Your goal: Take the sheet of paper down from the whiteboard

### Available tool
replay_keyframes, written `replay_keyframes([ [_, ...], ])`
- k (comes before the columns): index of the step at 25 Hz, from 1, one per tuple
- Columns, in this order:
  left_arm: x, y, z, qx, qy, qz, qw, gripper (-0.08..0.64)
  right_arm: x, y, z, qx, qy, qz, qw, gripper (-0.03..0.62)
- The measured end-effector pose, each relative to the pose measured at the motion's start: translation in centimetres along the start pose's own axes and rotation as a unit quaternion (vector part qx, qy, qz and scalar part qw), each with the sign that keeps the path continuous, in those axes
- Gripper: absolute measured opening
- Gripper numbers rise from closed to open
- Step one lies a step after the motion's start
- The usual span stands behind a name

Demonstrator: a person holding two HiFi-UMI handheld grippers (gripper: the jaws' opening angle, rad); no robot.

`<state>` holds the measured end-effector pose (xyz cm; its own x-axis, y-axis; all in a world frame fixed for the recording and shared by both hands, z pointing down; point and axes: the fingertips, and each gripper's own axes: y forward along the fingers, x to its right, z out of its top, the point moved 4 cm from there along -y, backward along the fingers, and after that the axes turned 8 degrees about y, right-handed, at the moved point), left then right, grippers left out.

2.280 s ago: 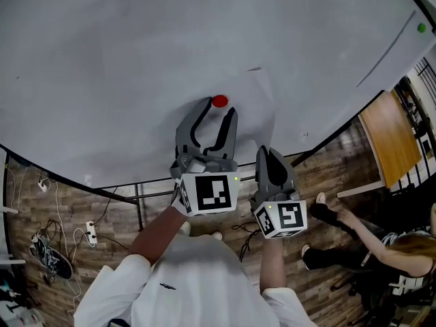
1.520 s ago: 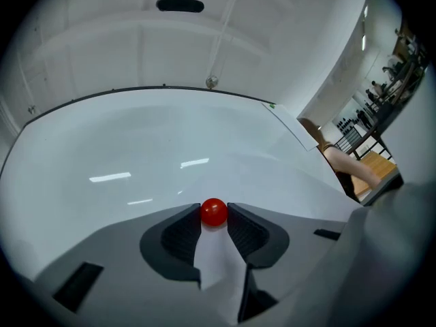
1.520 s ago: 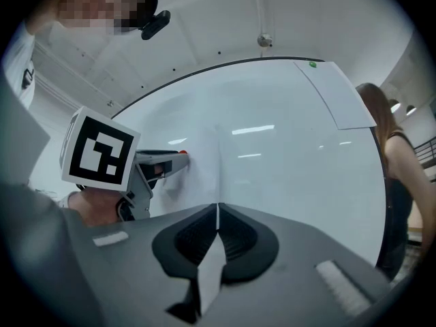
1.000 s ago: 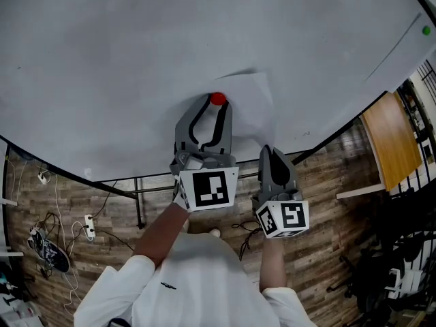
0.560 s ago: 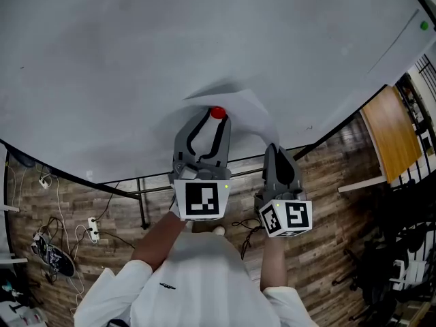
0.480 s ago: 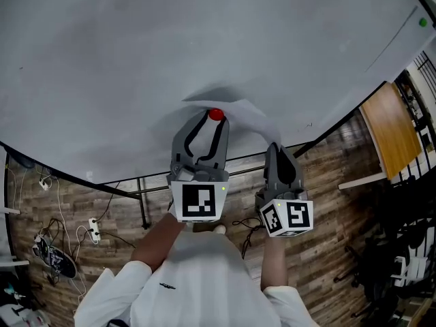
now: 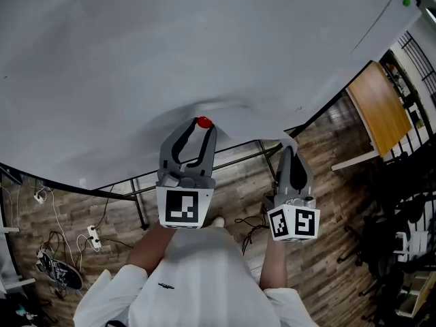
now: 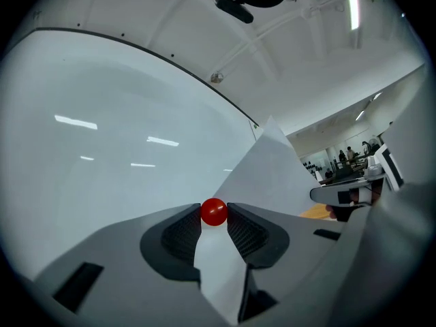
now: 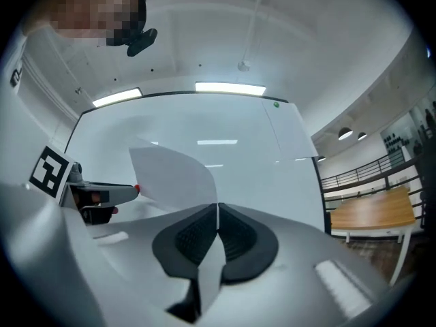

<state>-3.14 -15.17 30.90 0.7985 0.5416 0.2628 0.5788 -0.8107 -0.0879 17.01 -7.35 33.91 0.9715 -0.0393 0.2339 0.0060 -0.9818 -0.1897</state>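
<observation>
My left gripper (image 7: pixel 197 129) is shut on a small red magnet (image 7: pixel 203 122), held just off the whiteboard (image 7: pixel 136 46). In the left gripper view the magnet (image 8: pixel 214 212) sits pinched between the pads at the tips of the left gripper (image 8: pixel 214 218). The white sheet of paper (image 7: pixel 262 127) hangs curled off the board between both hands. My right gripper (image 7: pixel 289 150) is shut on its lower right edge. The right gripper view shows the paper (image 9: pixel 174 176) running edge-on between the closed pads of the right gripper (image 9: pixel 217 213). Whether the paper touches the magnet is unclear.
A green magnet (image 7: pixel 407 2) sits at the board's top right. The board's stand bars (image 7: pixel 136 189) cross the wooden floor below. A wooden table (image 7: pixel 373 107) stands to the right. Cables and a power strip (image 7: pixel 92 234) lie at the lower left.
The left gripper closed on the red magnet and drew it back from the board. Both grippers came toward me, and the paper peeled off and curled away.
</observation>
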Motion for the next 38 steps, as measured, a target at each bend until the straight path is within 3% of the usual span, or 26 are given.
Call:
replay_keyframes([
  [9,1.7,-0.9,-0.8,-0.008,-0.009,-0.047,0.9988,0.121,2.8,-4.0,0.7,0.018,-0.023,-0.094,0.995,0.009],
  [16,3.6,-0.7,-1.9,-0.025,-0.024,-0.083,0.9959,0.121,4.4,-5.9,-0.3,0.001,-0.037,-0.136,0.990,0.009],
  [24,3.7,-0.4,-3.8,-0.031,-0.032,-0.111,0.9928,0.121,5.4,-5.4,-1.9,-0.015,-0.048,-0.152,0.987,0.009],
  [38,3.8,-1.1,-5.4,-0.036,-0.044,-0.148,0.9874,0.121,4.1,-4.8,-2.3,-0.022,-0.065,-0.144,0.987,0.010],
])
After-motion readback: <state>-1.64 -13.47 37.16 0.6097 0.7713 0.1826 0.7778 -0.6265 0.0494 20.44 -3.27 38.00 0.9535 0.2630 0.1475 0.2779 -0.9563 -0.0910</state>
